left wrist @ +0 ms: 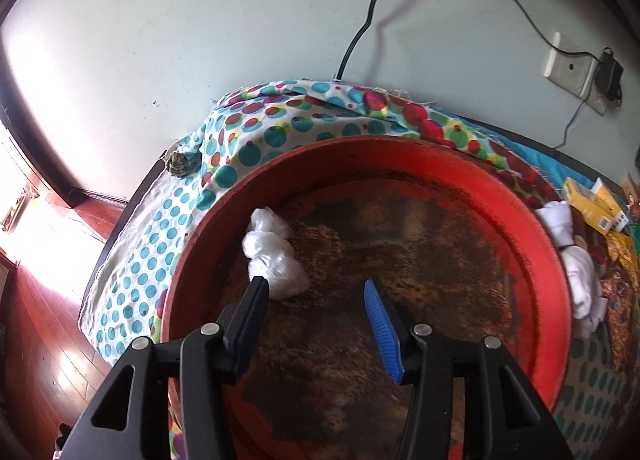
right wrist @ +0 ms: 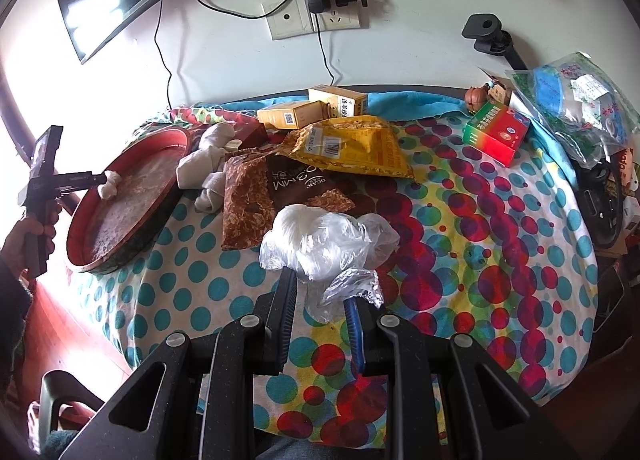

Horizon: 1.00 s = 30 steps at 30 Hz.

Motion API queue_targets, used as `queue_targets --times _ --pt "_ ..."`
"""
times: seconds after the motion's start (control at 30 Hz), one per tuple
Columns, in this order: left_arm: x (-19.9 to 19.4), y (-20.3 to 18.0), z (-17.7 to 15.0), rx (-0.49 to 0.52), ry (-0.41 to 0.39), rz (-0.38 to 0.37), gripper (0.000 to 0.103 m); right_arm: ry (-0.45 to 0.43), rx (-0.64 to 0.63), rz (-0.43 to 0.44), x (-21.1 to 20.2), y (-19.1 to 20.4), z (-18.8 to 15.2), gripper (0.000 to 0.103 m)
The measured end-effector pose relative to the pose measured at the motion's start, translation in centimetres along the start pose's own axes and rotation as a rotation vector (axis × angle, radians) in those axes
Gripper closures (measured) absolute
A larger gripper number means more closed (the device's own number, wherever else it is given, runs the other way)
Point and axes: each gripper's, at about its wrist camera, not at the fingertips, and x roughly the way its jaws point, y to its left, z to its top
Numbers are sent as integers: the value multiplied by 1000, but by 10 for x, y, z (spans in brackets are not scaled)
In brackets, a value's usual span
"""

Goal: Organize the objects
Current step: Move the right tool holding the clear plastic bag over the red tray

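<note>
Between the left gripper (left wrist: 316, 292) jaws, nothing: jaws are spread, w/ the bare floor of the red tray (left wrist: 400, 155) showing through the gap. Just beyond the dark jaw tip, touching or nearly so, lies a knotted white bag bundle (left wrist: 272, 256), resting inside the tray near its wall. Judged: bundle is delivered, jaws free of it.

Right gripper (right wrist: 320, 292) jaws are pinching the tail of a crumpled clear plastic bag (right wrist: 324, 248); the bulk of the bag balloons out ahead of the tips, above the polka-dot cloth (right wrist: 500, 252) covering the surface.

Handling, clear bag (judged):
- Very light, soft, no stiffness; will sag and swing when carried.
- Film is slippery; a thin pinch may creep out. Grip on the gathered, twisted tail is the right spot; avoid loose single layers.
- Not fragile; squeeze force is no concern.

Ahead of the right jaws and to their left: brown snack packet (right wrist: 248, 199), yellow pouch (right wrist: 356, 147), knotted white cloth (right wrist: 204, 167) beside the tray rim. Cloth is soft, heavier than film; take it at a knot. Pouches are smooth, semi-stiff; take at an edge seam.

Further ahead: yellow cartons (right wrist: 316, 107). To the right of the jaws: red-green box (right wrist: 496, 131); rigid, grip across the narrow faces.
</note>
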Motion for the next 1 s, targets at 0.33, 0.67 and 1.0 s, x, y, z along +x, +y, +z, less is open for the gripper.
queue_targets --times 0.33,0.67,1.0 --pt "-68 -31 -43 15 -67 -76 52 -21 -36 30 -4 15 12 81" --pt "-116 -36 -103 2 -137 -6 49 -59 -118 101 -8 55 38 81" --pt "-115 -32 -129 -67 -99 -39 48 -69 -198 185 -6 109 59 81"
